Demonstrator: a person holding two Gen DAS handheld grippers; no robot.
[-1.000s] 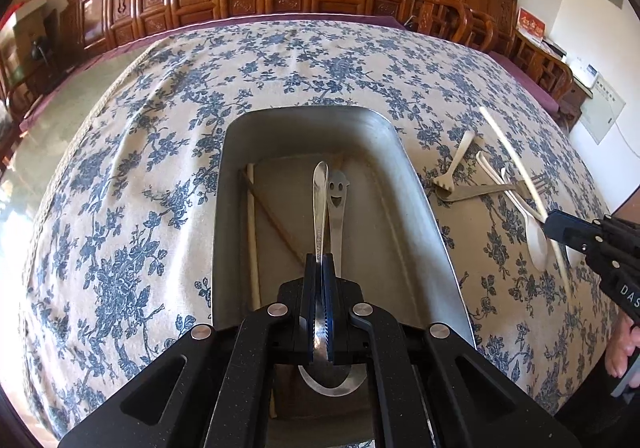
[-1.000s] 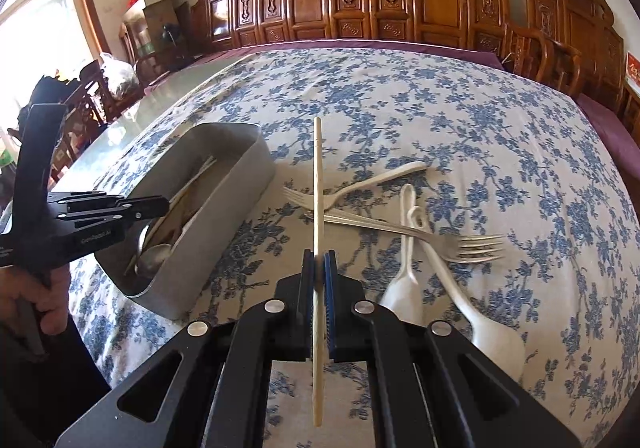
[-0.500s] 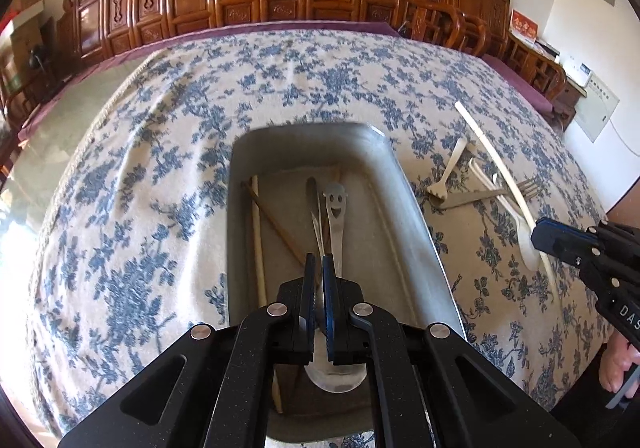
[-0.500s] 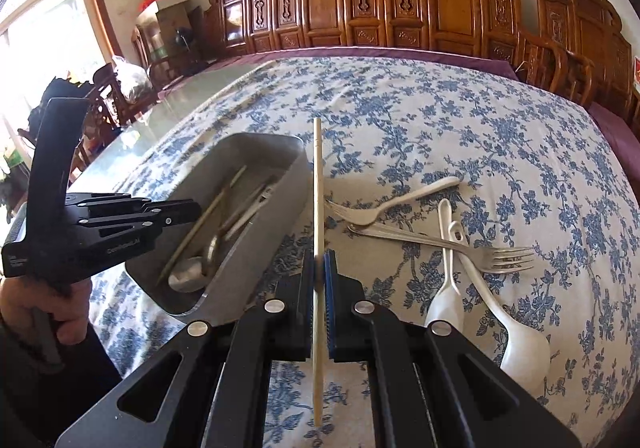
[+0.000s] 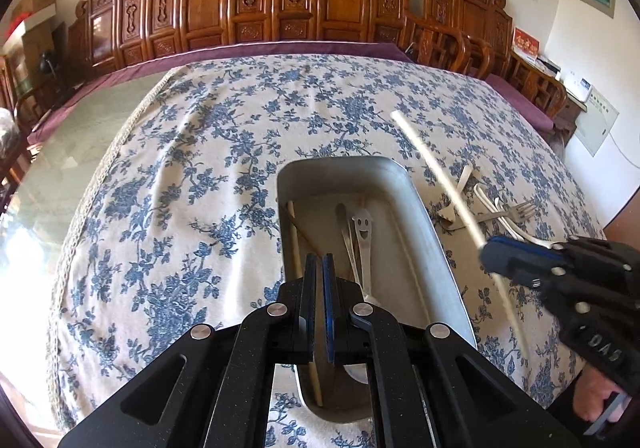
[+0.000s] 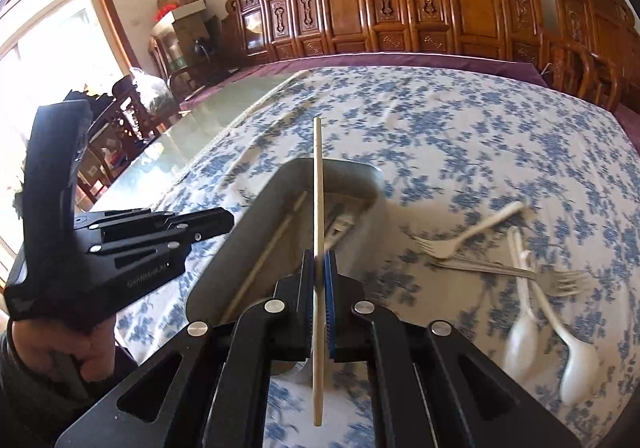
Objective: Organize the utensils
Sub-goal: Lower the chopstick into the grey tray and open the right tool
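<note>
A grey metal tray (image 5: 436,248) sits on the flowered tablecloth and holds a metal spoon, a smiley-face utensil (image 5: 363,232) and chopsticks (image 5: 298,248). My left gripper (image 5: 318,264) is shut and empty above the tray's near left edge. My right gripper (image 6: 319,260) is shut on a pale chopstick (image 6: 318,183) and holds it above the tray (image 6: 224,248). In the left wrist view the right gripper (image 5: 490,254) and its chopstick (image 5: 432,163) hang over the tray's right rim.
On the cloth right of the tray lie a pale fork (image 6: 468,236), a metal fork (image 6: 516,272) and two white spoons (image 6: 552,344). Carved wooden chairs (image 5: 280,3) line the far side. Bare glass tabletop (image 5: 68,139) shows at the left.
My left gripper has let go of the metal spoon, which now lies in the tray, and has shifted left. My right gripper has carried the chopstick left, from beside the tray to above it.
</note>
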